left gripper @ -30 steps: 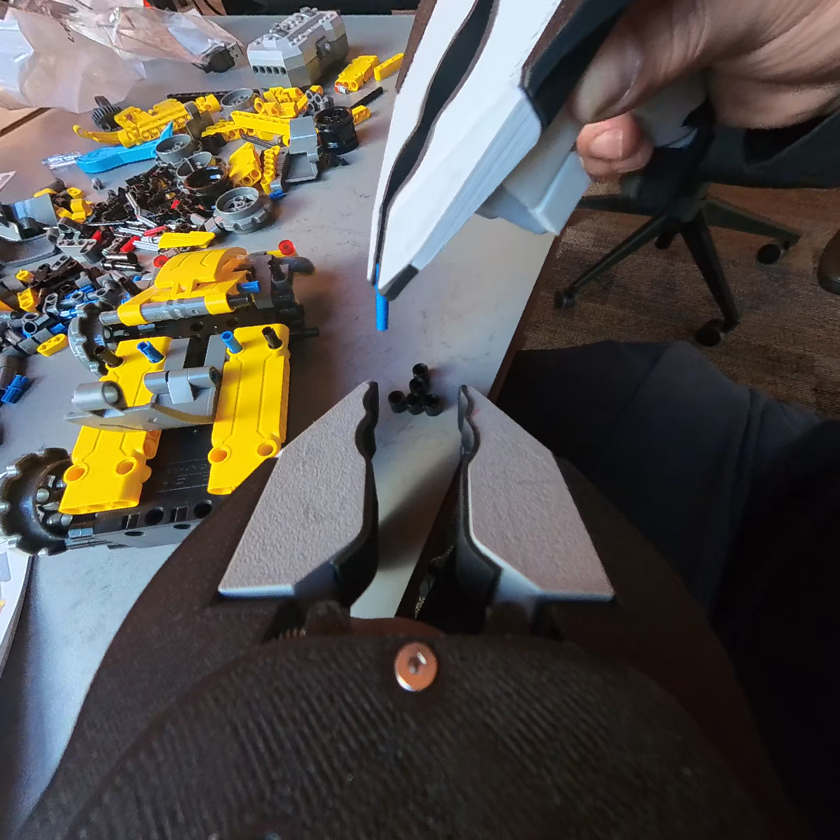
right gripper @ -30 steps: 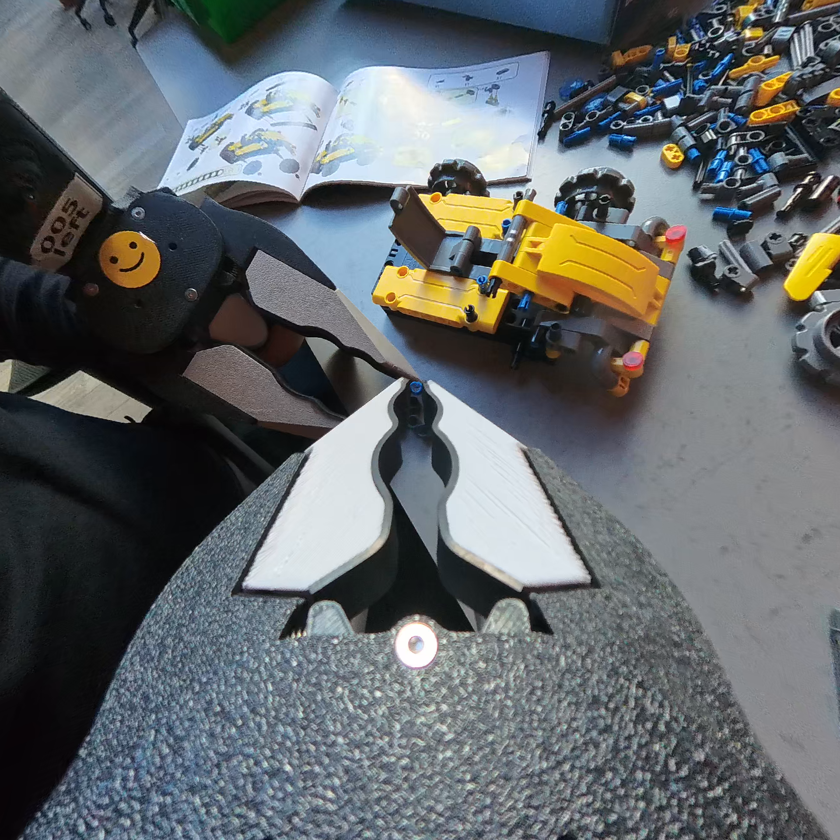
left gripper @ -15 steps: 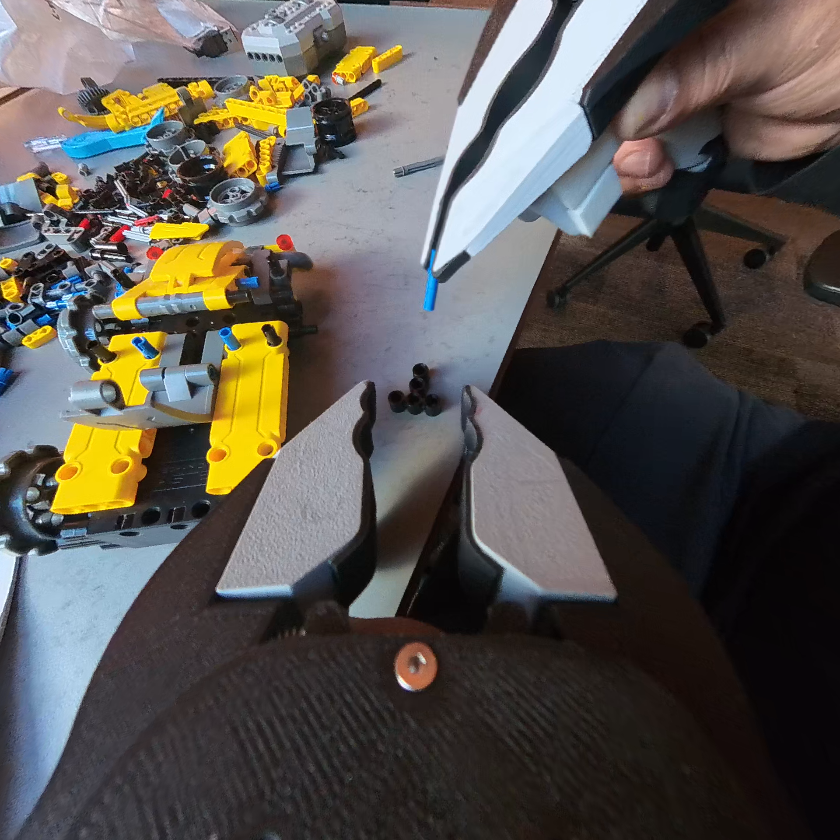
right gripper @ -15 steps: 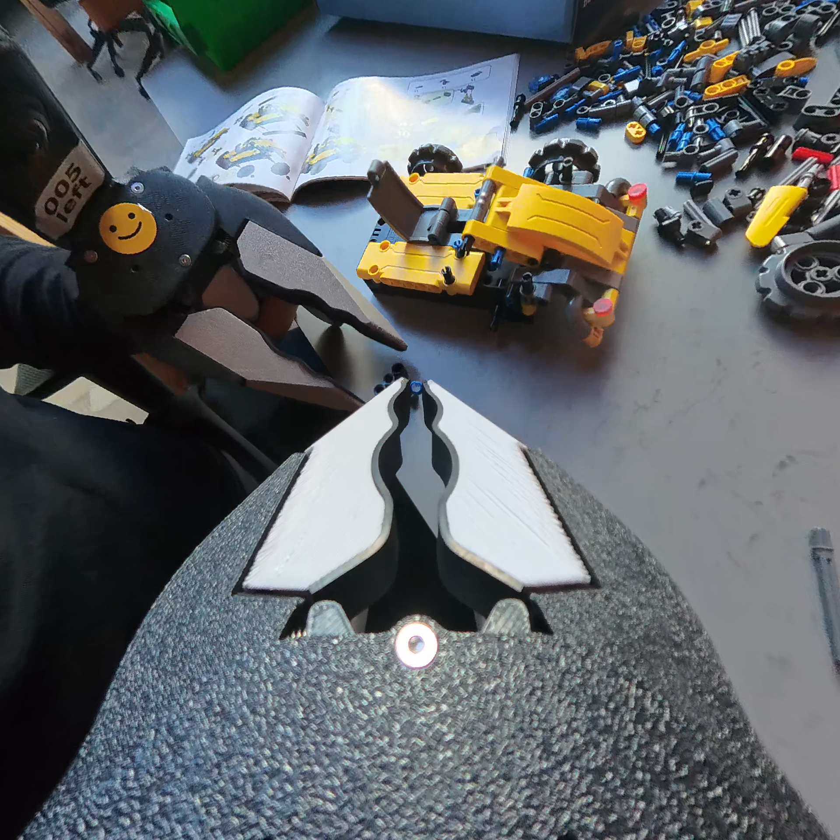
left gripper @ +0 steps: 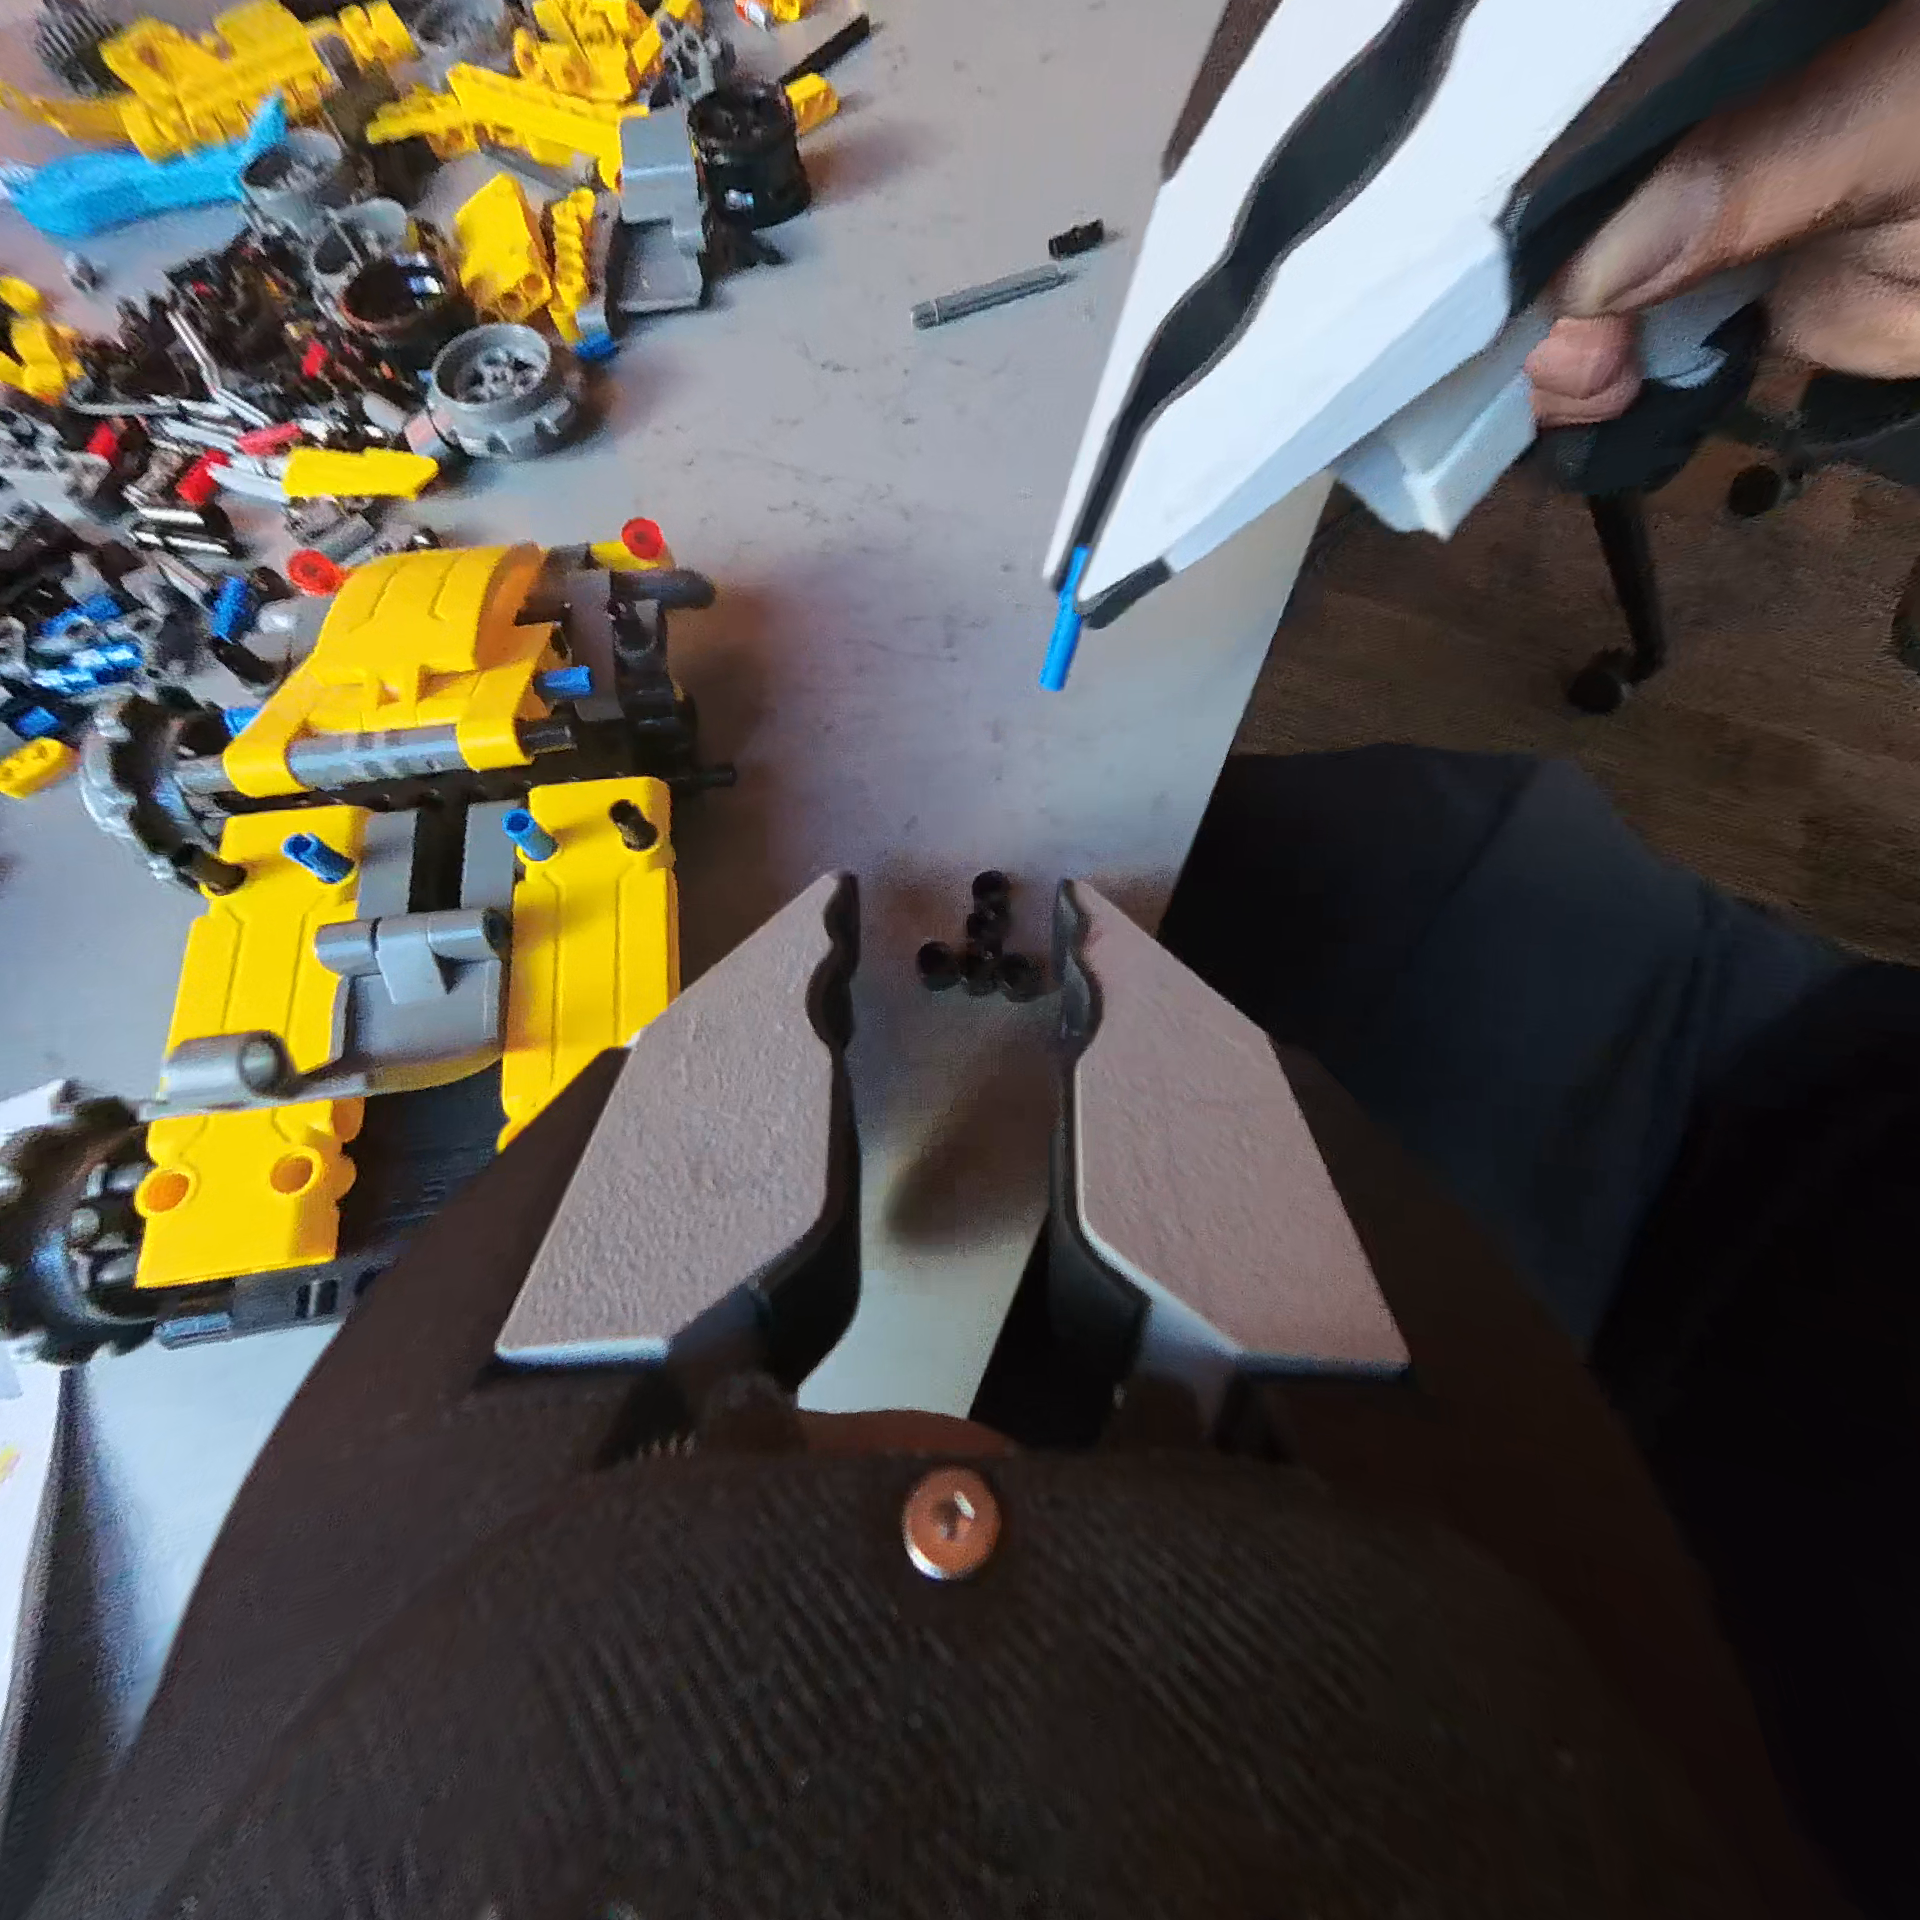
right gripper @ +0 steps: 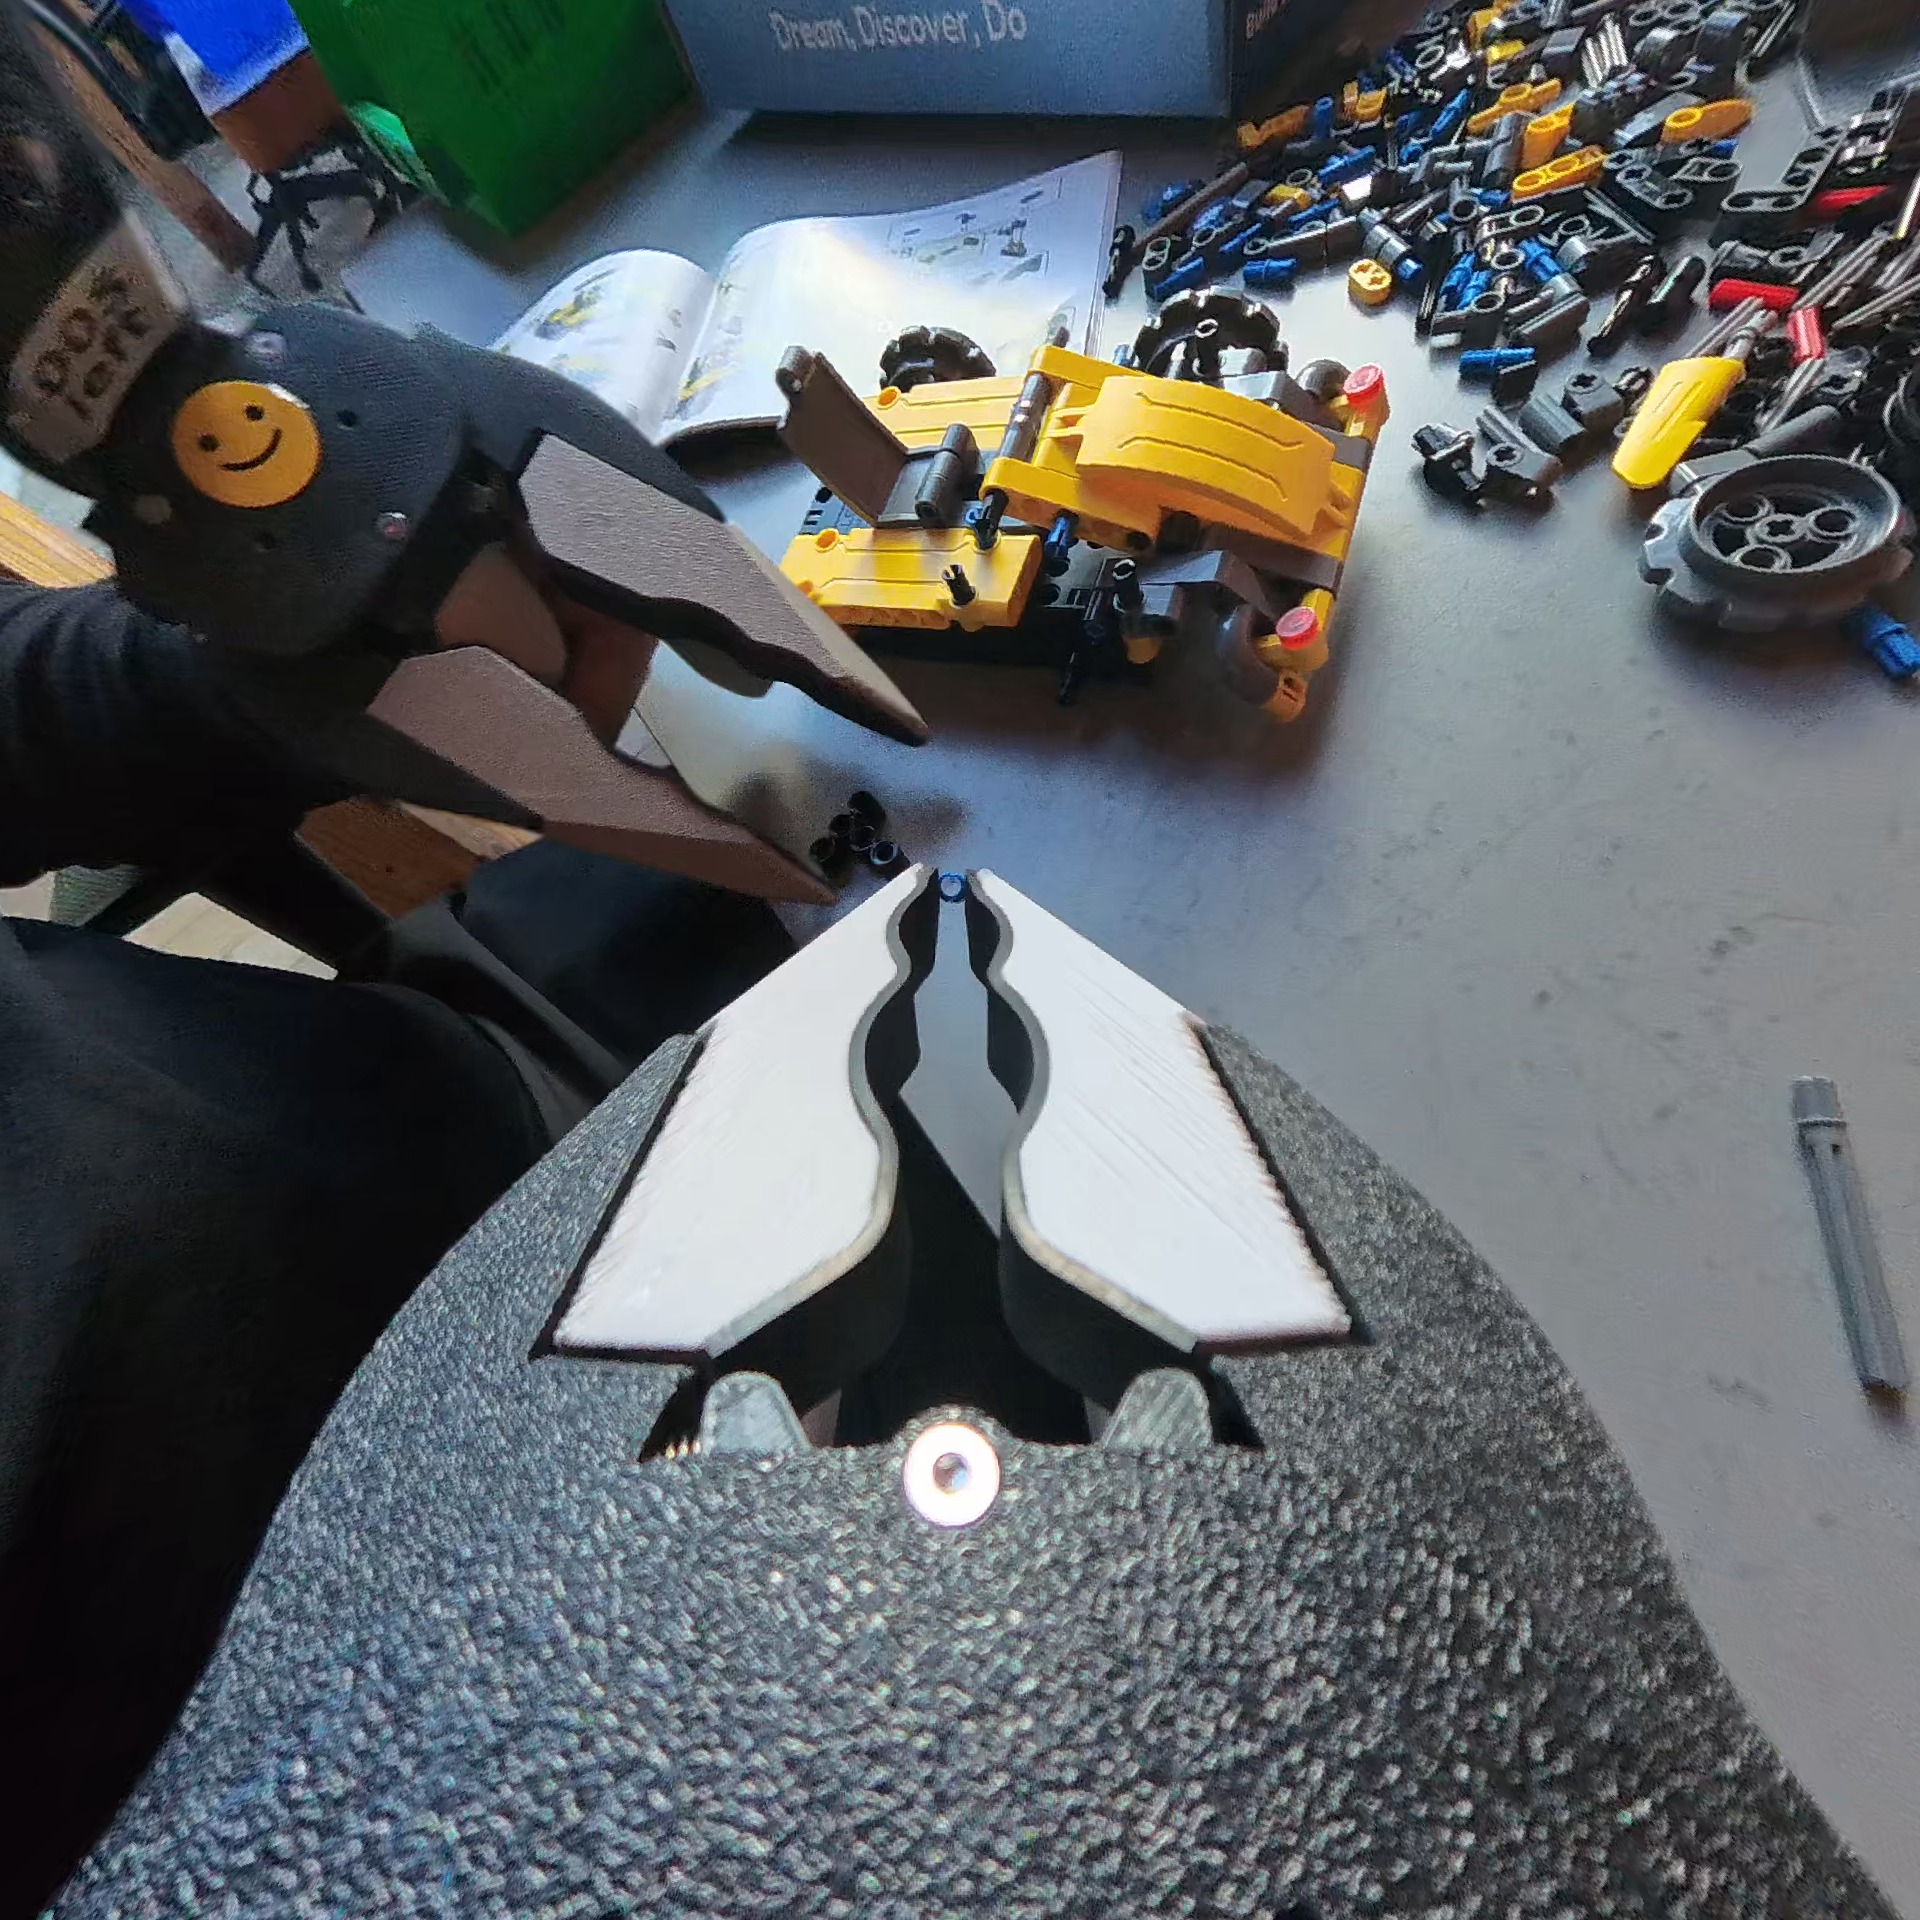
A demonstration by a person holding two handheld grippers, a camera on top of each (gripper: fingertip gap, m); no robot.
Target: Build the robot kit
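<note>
My right gripper, with white fingers, is shut on a thin blue pin that sticks out below its tips; it hangs above the grey table near the front edge. The pin's end shows in the right wrist view. My left gripper, with brown fingers, is open and empty, its tips on either side of a small black connector piece lying on the table; that piece also shows in the right wrist view. A half-built yellow and black vehicle lies to the left.
Piles of loose yellow, black, blue and grey parts cover the far table. A grey axle lies alone at the right. An open instruction booklet and boxes sit beyond the vehicle. Chair legs stand past the table edge. Between my right fingertips and the grey axle there is roughly 15 cm. Look for it in the left wrist view too.
My right gripper has lifted and drawn back to the right with the blue pin, away from the black connector piece. My left gripper has stayed open around that piece.
</note>
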